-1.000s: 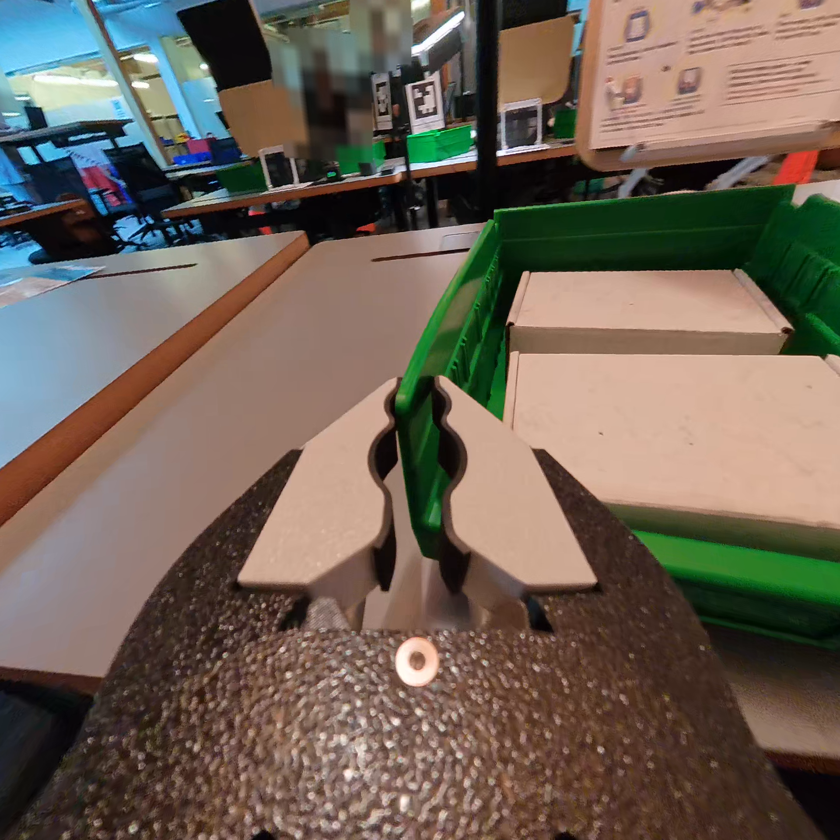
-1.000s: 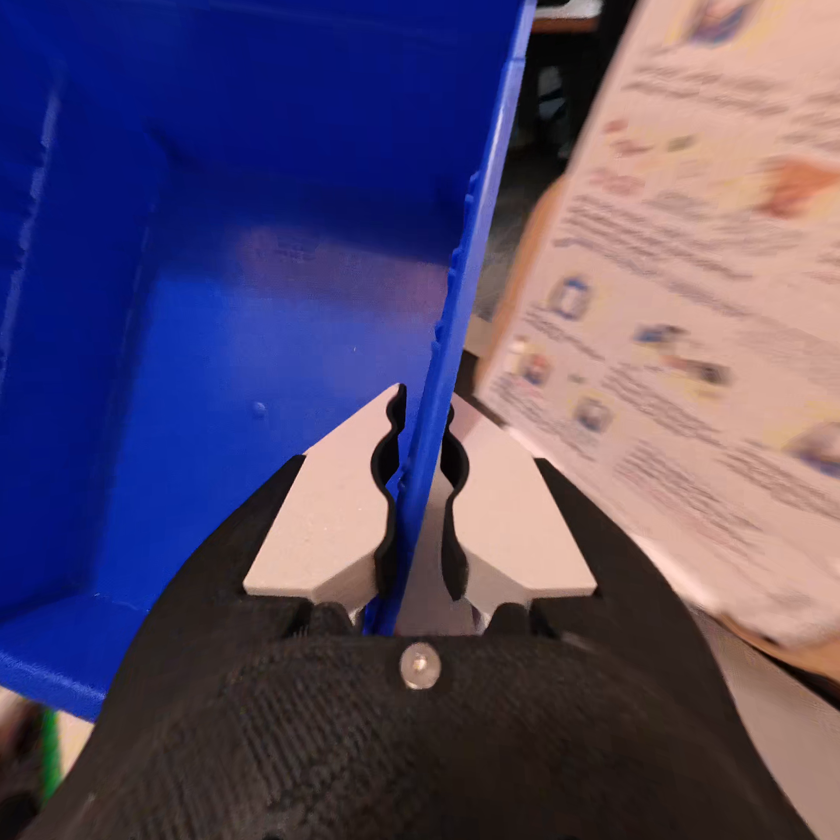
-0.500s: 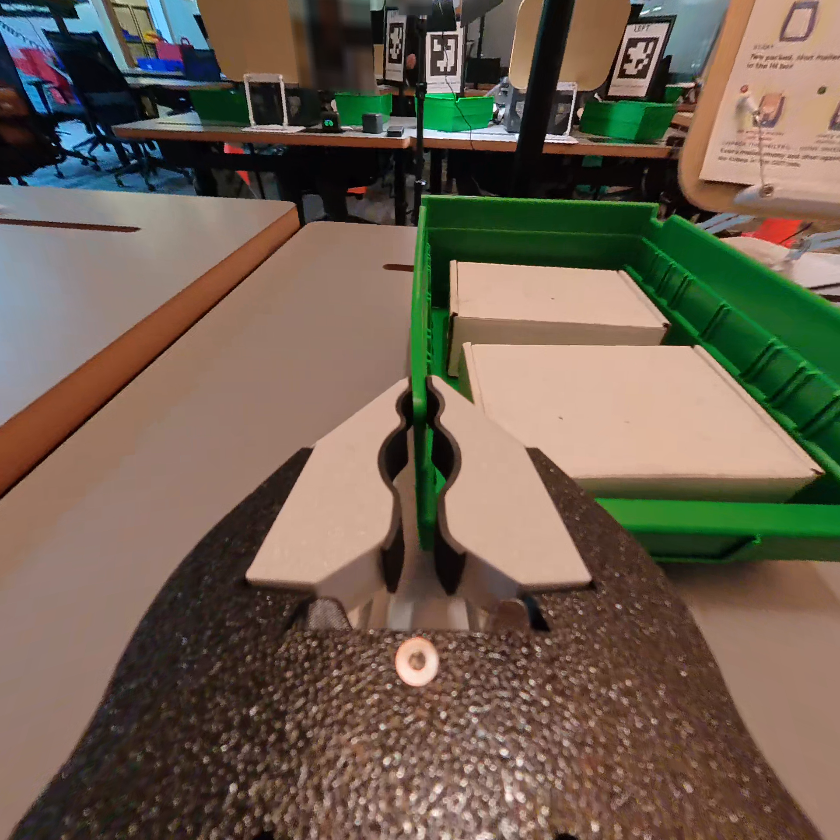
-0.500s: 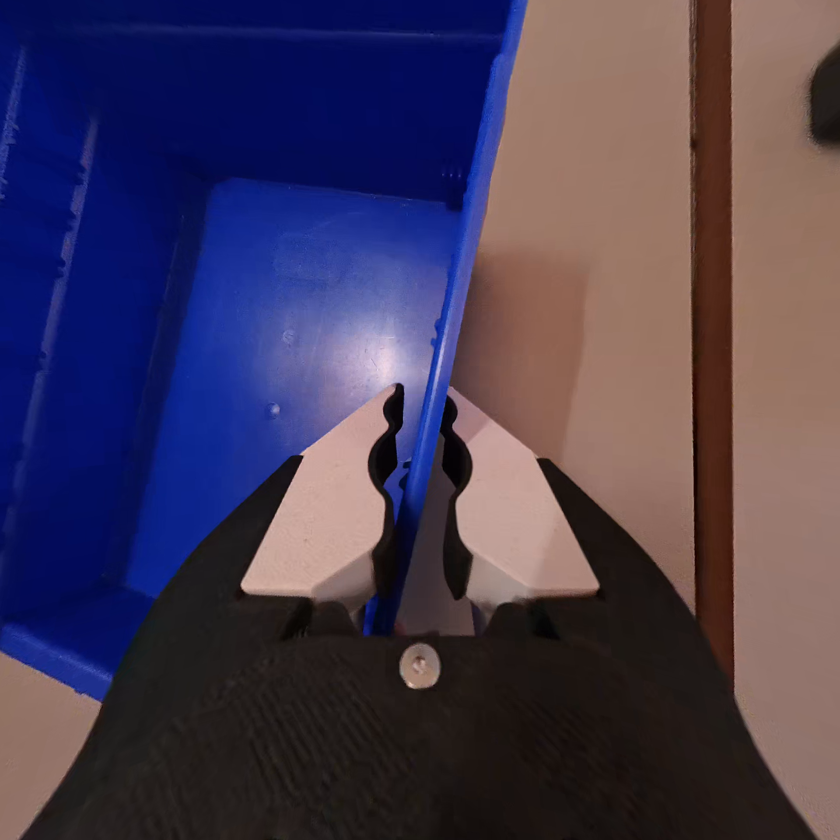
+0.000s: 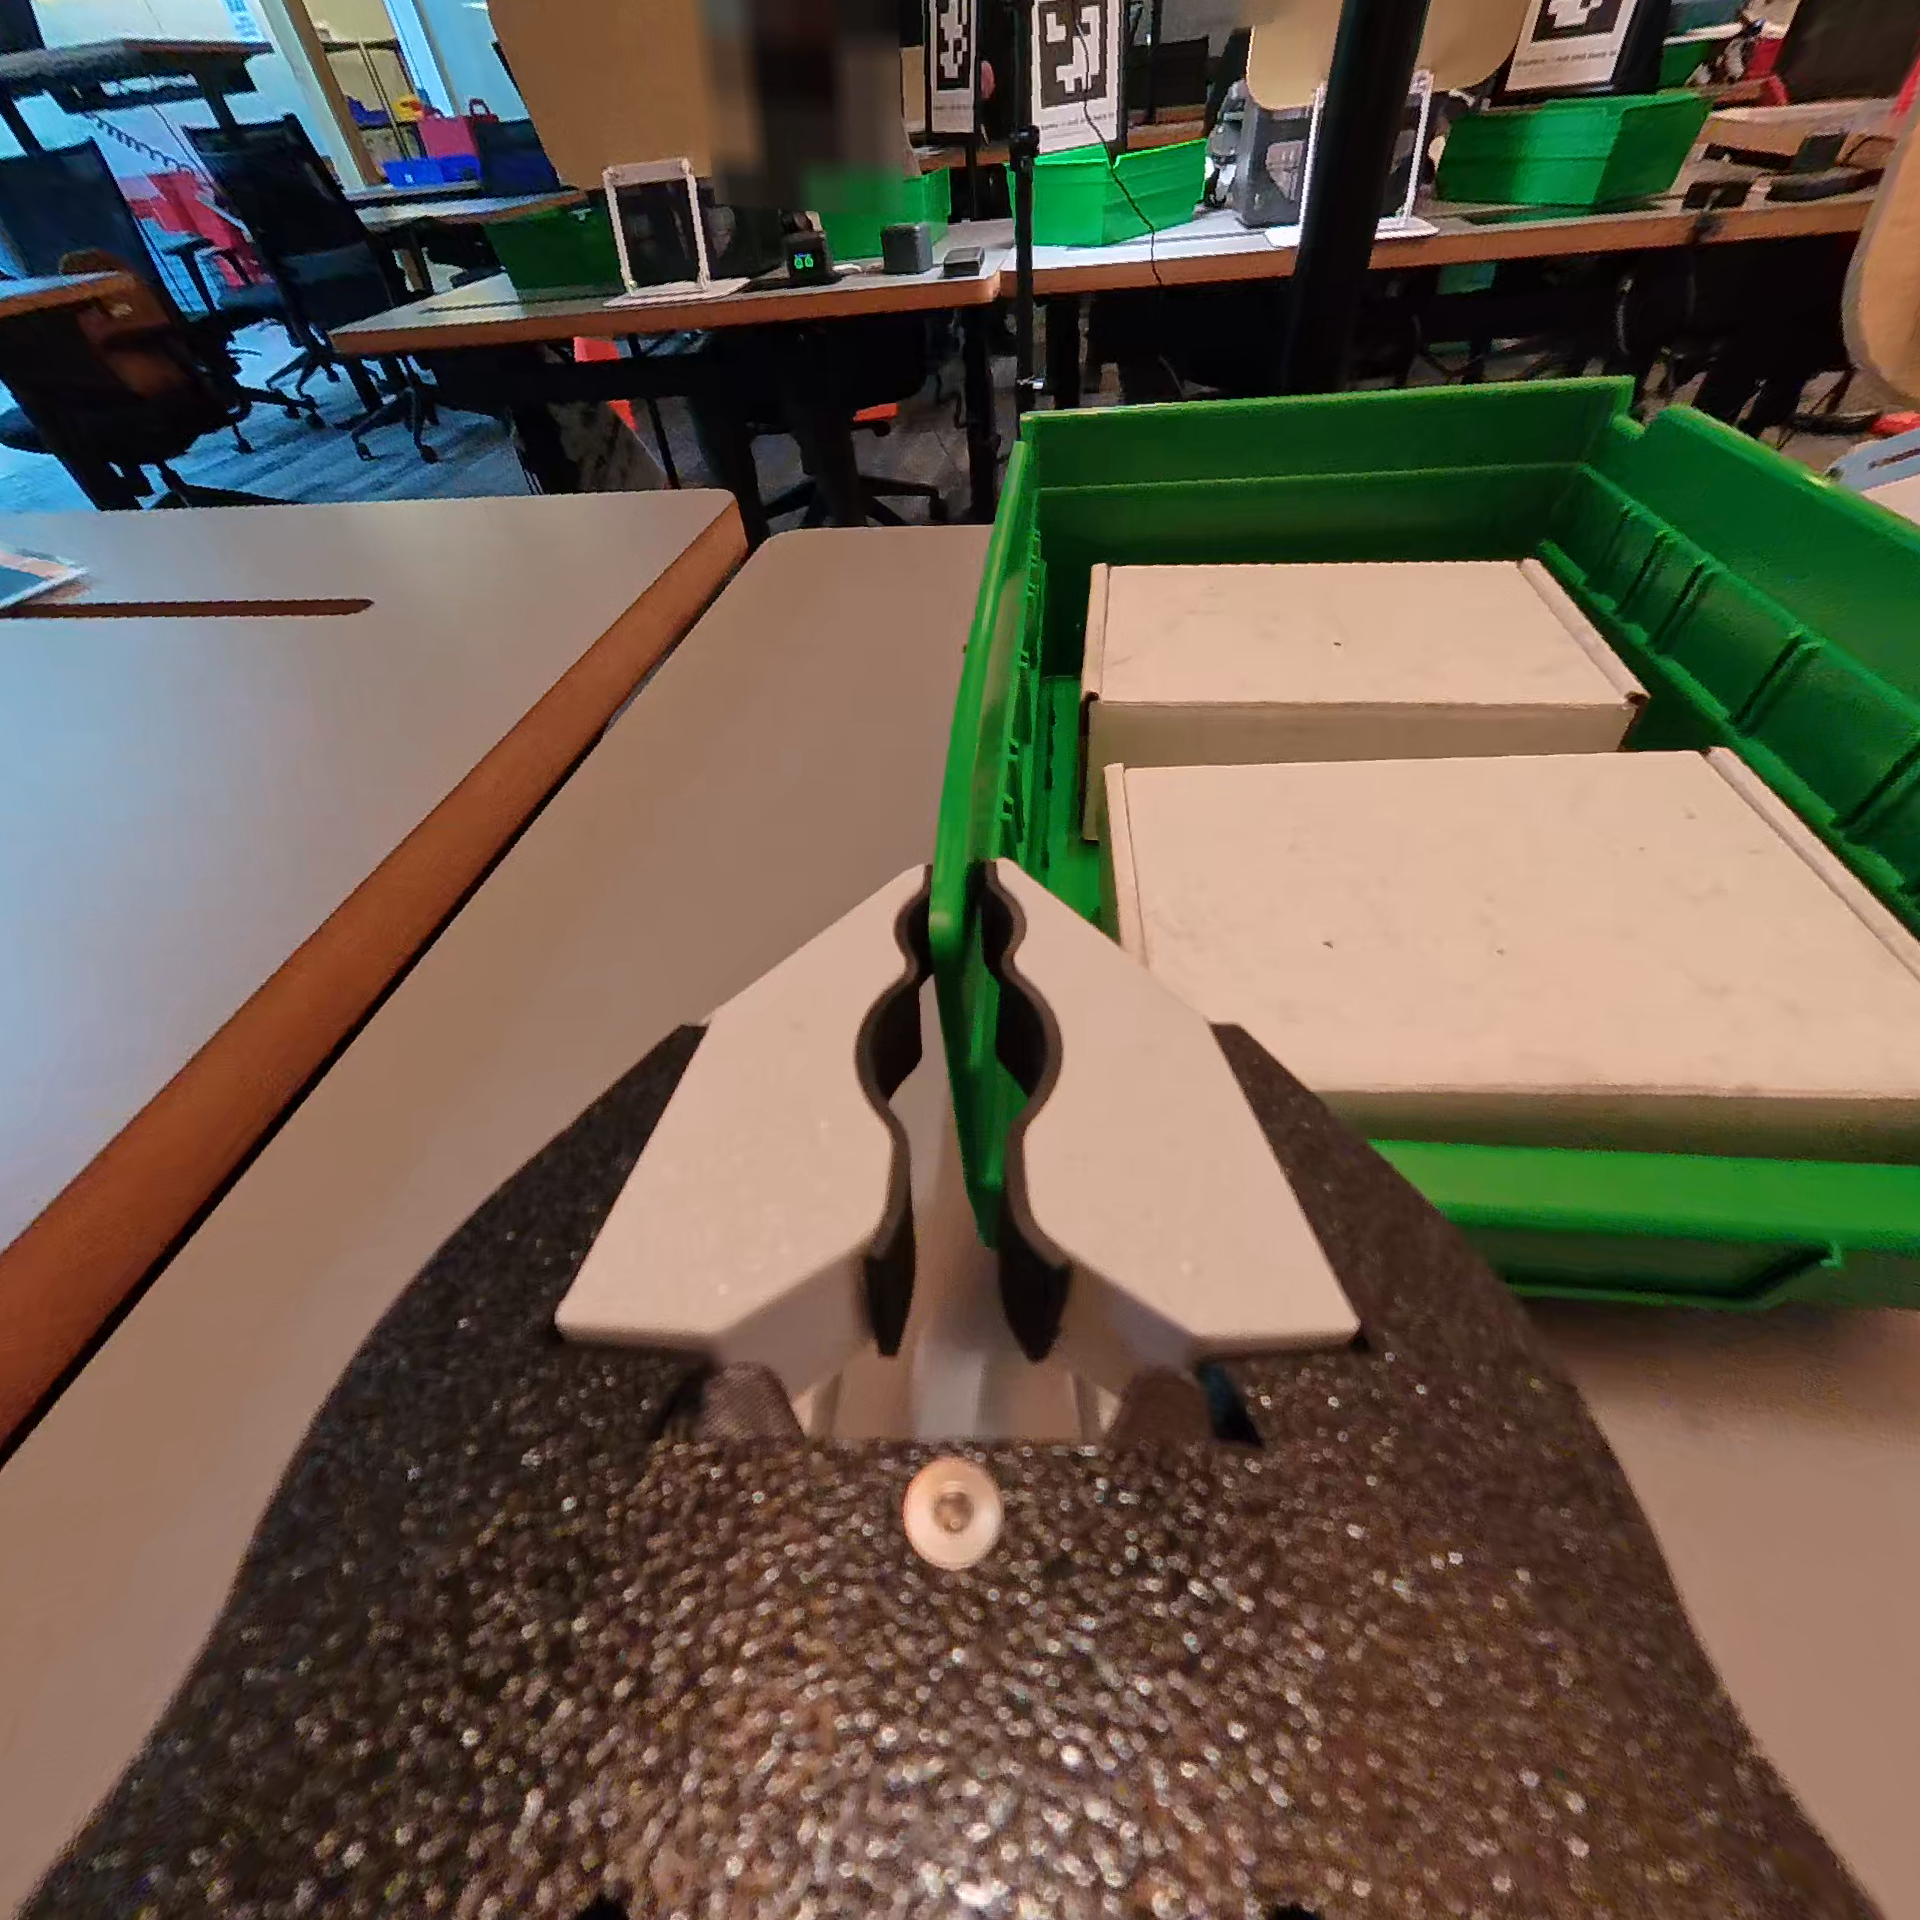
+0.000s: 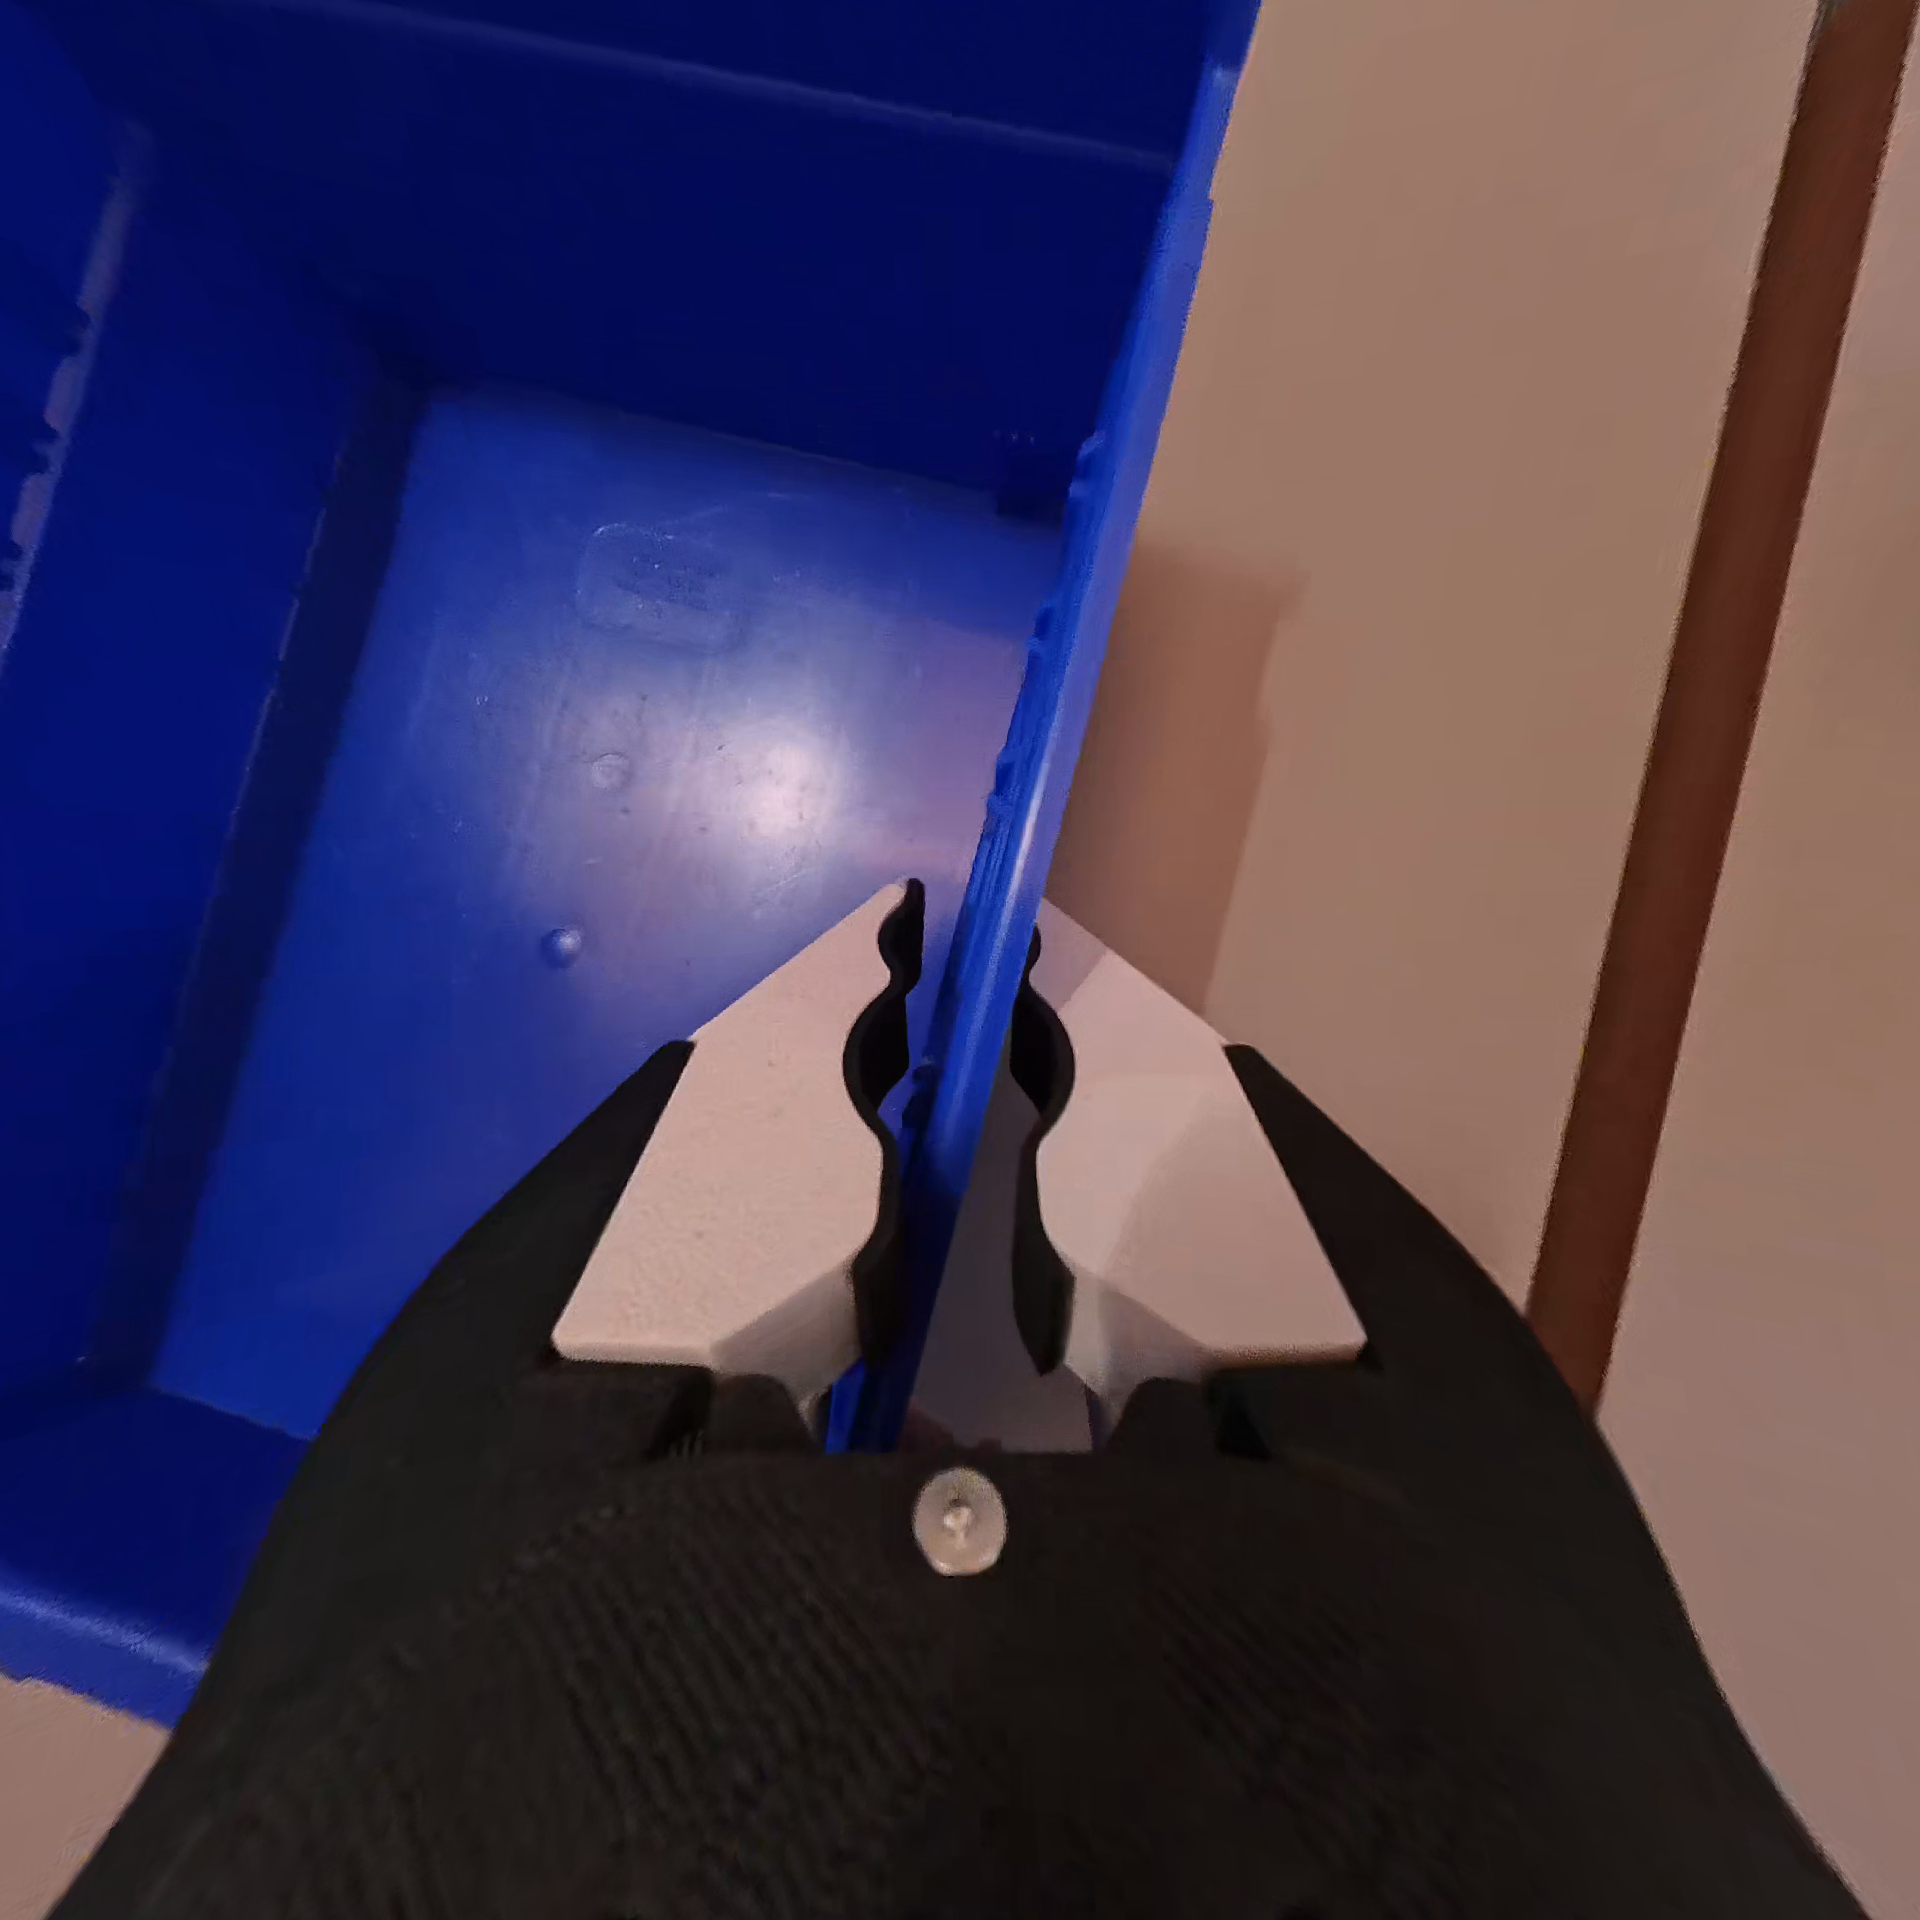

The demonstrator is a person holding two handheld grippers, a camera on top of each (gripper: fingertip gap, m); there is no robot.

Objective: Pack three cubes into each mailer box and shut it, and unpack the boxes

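My left gripper (image 5: 961,894) is shut on the left side wall of a green bin (image 5: 1299,447), near its front corner. The bin sits on the grey table (image 5: 675,883) and holds two closed white mailer boxes, a near one (image 5: 1507,935) and a far one (image 5: 1340,634). My right gripper (image 6: 971,914) is shut on the right side wall of an empty blue bin (image 6: 623,727), seen from above over the table (image 6: 1403,520). No cubes are in view.
A second table (image 5: 260,779) with a brown edge adjoins on the left. In the right wrist view a brown table edge (image 6: 1714,727) runs to the right of the blue bin. Desks, chairs and green bins (image 5: 1101,192) stand in the background.
Both bins have come down to the table. The green bin went from tilted to level. The blue bin swung from facing an instruction sheet to lying over the tabletop. Both grips held.
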